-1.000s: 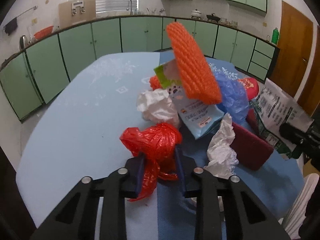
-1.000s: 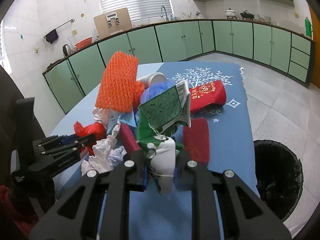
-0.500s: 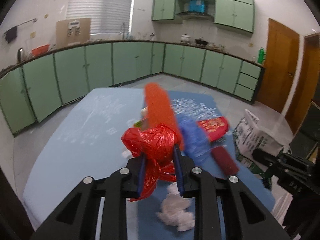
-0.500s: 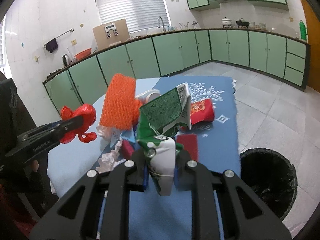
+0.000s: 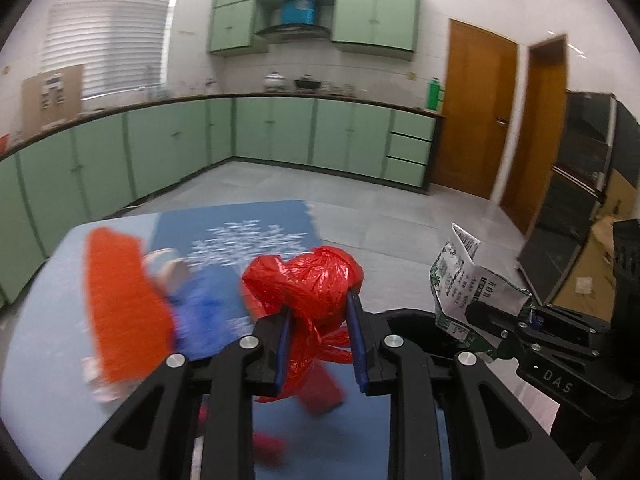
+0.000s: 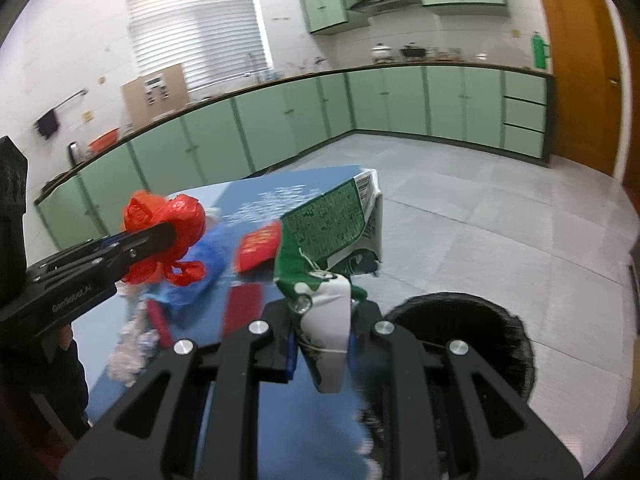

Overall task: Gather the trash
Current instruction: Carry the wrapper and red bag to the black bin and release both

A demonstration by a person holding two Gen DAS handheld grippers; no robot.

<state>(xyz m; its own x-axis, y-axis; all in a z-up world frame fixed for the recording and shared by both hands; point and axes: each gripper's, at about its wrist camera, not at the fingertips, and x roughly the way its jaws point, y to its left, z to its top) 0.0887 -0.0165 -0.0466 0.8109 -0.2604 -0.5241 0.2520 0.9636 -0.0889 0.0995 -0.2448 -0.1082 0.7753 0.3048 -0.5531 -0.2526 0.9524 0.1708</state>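
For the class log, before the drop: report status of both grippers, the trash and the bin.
Left gripper shut on red plastic bag. Right gripper shut on crushed green carton. Black bin just below right, nothing blocking.

Blue-clothed table (image 6: 240, 200), orange mesh (image 5: 120, 312), blue bag (image 6: 200, 272), red packet (image 6: 258, 249), white crumpled paper (image 6: 132, 348) on top, black bin (image 6: 480, 328) on floor

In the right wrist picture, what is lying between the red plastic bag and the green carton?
Between the red plastic bag and the green carton, the right wrist view shows a crumpled blue bag and a red packet on the table.
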